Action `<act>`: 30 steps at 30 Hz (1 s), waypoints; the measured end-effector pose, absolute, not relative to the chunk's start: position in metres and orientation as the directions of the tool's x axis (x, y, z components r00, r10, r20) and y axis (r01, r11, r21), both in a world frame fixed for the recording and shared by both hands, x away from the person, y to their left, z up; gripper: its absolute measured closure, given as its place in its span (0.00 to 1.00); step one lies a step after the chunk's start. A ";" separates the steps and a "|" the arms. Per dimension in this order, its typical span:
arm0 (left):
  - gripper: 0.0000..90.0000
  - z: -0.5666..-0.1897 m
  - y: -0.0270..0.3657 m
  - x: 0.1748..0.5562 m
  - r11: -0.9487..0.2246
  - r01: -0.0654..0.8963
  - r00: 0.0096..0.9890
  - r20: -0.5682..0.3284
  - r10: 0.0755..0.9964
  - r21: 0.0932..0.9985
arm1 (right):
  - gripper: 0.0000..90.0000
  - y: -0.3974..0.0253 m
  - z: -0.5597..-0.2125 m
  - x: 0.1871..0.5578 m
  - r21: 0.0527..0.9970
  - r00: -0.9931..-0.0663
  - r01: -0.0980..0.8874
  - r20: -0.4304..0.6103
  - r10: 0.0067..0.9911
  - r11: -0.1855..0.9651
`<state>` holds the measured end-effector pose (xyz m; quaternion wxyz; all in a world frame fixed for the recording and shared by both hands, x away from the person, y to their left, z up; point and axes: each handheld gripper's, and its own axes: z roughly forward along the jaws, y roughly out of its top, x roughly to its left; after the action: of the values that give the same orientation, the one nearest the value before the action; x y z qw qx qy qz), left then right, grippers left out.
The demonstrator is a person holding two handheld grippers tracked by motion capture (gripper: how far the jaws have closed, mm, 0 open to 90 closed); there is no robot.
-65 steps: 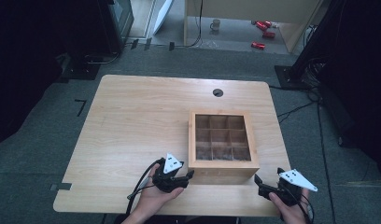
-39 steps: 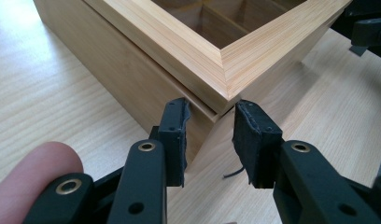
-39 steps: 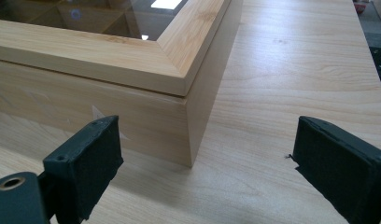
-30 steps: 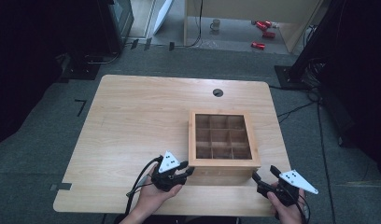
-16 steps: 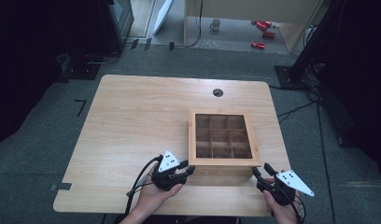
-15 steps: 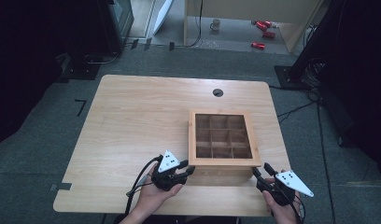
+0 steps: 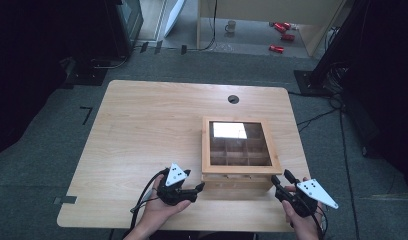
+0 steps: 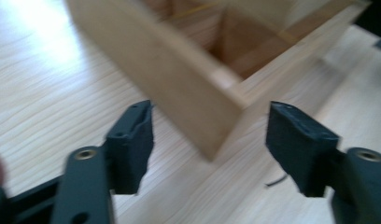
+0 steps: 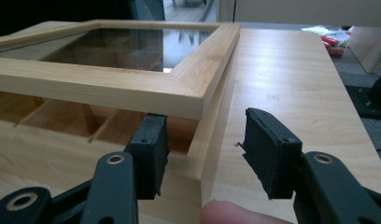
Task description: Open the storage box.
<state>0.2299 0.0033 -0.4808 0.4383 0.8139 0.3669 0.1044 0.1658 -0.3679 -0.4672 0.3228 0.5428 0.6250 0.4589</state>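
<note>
A wooden box [image 7: 237, 182] with inner compartments sits at the table's front right. Its glass-paned lid [image 7: 240, 169] is lifted at the front, leaving a gap above the base. My left gripper [image 7: 199, 189] is open at the box's front left corner, and in the left gripper view that corner [image 8: 179, 79] stands between the jaws [image 8: 210, 109]. My right gripper [image 7: 281, 176] is open at the front right corner. In the right gripper view the jaws [image 9: 205, 119] straddle the base wall [image 9: 216, 140], and one jaw sits in the gap under the lid frame [image 9: 132, 84].
The wooden table [image 7: 142, 130] has a cable hole [image 7: 233, 99] near its far edge. Cables trail from both grippers over the front edge. Red cans [image 7: 277, 48] and a mug [image 7: 231, 25] lie on the floor beyond, and a black stand [image 7: 312, 80] is at the far right.
The lid's front has come up off the base and now catches a bright reflection. My right gripper has moved in to the box's front right corner. The left gripper has barely moved.
</note>
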 end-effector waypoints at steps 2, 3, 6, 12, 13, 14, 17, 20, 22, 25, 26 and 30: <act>0.30 -0.484 0.009 0.232 -0.344 0.522 0.694 -0.154 0.703 0.781 | 0.55 -0.368 -0.465 0.168 0.924 -0.205 0.382 0.089 0.975 -0.004; 0.29 -0.485 0.011 0.233 -0.352 0.523 0.692 -0.146 0.707 0.776 | 0.54 -0.368 -0.464 0.169 0.926 -0.207 0.378 0.084 0.975 0.000; 0.26 -0.491 0.016 0.235 -0.364 0.529 0.680 -0.126 0.722 0.767 | 0.53 -0.367 -0.461 0.171 0.926 -0.209 0.377 0.076 0.975 0.008; 0.24 -0.504 0.025 0.241 -0.390 0.551 0.652 -0.089 0.753 0.738 | 0.50 -0.368 -0.451 0.175 0.934 -0.212 0.357 0.051 0.976 0.029; 0.24 -0.506 0.026 0.243 -0.390 0.558 0.646 -0.088 0.758 0.733 | 0.50 -0.368 -0.450 0.176 0.935 -0.213 0.352 0.047 0.976 0.032; 0.24 -0.508 0.027 0.243 -0.391 0.562 0.642 -0.087 0.761 0.729 | 0.50 -0.367 -0.447 0.179 0.937 -0.214 0.347 0.041 0.976 0.036; 0.24 -0.513 0.027 0.245 -0.408 0.571 0.637 -0.071 0.768 0.712 | 0.50 -0.365 -0.439 0.188 0.945 -0.221 0.324 0.024 0.975 0.051; 0.23 -0.515 0.025 0.245 -0.421 0.575 0.623 -0.042 0.781 0.701 | 0.49 -0.364 -0.435 0.192 0.947 -0.224 0.318 0.020 0.974 0.054; 0.23 -0.516 0.024 0.244 -0.429 0.573 0.618 -0.024 0.786 0.698 | 0.49 -0.364 -0.431 0.197 0.949 -0.229 0.310 0.014 0.973 0.059; 0.22 -0.517 0.021 0.242 -0.442 0.562 0.615 0.004 0.789 0.699 | 0.49 -0.364 -0.423 0.204 0.952 -0.237 0.301 0.011 0.972 0.062; 0.21 -0.518 0.020 0.242 -0.445 0.559 0.616 0.009 0.787 0.699 | 0.49 -0.364 -0.420 0.206 0.953 -0.238 0.298 0.012 0.971 0.061; 0.18 -0.519 0.020 0.241 -0.438 0.553 0.615 0.009 0.789 0.709 | 0.46 -0.367 -0.409 0.214 0.957 -0.247 0.279 -0.009 0.969 0.080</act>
<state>0.2412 0.0200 -0.5191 0.3431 0.8304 0.4038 0.1721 0.2143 -0.3666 -0.4093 0.3687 0.4907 0.6357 0.4681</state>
